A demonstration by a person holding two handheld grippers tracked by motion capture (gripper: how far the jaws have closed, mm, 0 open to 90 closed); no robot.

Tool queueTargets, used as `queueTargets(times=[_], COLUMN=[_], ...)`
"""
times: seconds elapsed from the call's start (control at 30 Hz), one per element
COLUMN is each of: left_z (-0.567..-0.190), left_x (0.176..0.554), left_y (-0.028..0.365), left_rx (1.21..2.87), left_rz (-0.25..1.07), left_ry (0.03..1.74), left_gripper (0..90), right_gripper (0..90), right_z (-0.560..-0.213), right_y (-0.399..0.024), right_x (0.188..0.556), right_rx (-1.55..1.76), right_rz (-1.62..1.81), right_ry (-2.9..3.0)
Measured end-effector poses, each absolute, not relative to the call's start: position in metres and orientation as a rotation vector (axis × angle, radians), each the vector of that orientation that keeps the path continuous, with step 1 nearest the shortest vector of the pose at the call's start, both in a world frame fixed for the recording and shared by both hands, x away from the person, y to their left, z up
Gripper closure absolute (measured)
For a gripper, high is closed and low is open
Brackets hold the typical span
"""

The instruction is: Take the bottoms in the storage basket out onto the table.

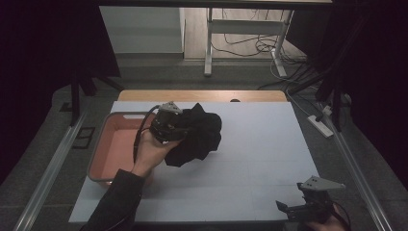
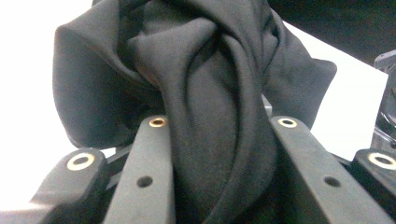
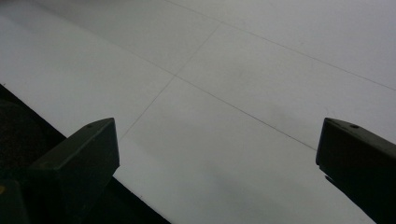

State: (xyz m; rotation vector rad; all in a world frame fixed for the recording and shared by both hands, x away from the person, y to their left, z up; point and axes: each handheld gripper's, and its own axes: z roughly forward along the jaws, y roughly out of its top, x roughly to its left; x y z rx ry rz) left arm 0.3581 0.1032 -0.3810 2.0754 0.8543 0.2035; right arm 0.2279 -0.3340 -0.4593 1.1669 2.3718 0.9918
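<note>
A crumpled black cloth (image 1: 201, 135) hangs just above the left-centre of the white table (image 1: 262, 144), beside the tray. My left gripper (image 1: 183, 129) is shut on it, held sideways in a hand that comes in from the lower left. In the left gripper view a thick twist of the cloth (image 2: 205, 70) is pinched between the two black jaws of the left gripper (image 2: 222, 123), and the rest bunches up beyond them. At the table's front right corner my right gripper (image 1: 287, 208) rests low. Its jaws stand wide apart over bare table, with nothing between them (image 3: 217, 128).
A pink tray (image 1: 102, 144) sits along the table's left edge, right behind the left hand. Metal rails run along both sides of the table. Past the far edge are a desk frame (image 1: 209, 43) and loose cables on the floor.
</note>
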Motion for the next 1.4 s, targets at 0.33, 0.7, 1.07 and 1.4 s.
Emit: queueTargets(times=[0.33,0.7,1.07,1.4], left_z=[-0.401,-0.436,-0.470,-0.497], left_x=[0.365,0.375,0.382,0.388], left_y=[0.080,0.061,0.049,0.049], left_rx=[2.114,2.200,2.273,2.332], left_rz=[0.194,0.196,0.179,0.154], left_ry=[0.839,0.878,0.918,0.905], left_gripper=[72.4,71.9,70.8,68.1], right_gripper=[0.0,0.0,0.0,0.0], right_z=[-0.459,-0.459,-0.459,-0.459], right_y=[-0.334,-0.334,-0.334,-0.334], right_x=[0.228,0.228,0.227,0.227], right_rx=[1.163,1.164,1.160,1.158], right_rz=[0.992,0.997,0.998,1.002], right_ry=[2.374,2.374,2.378,2.378])
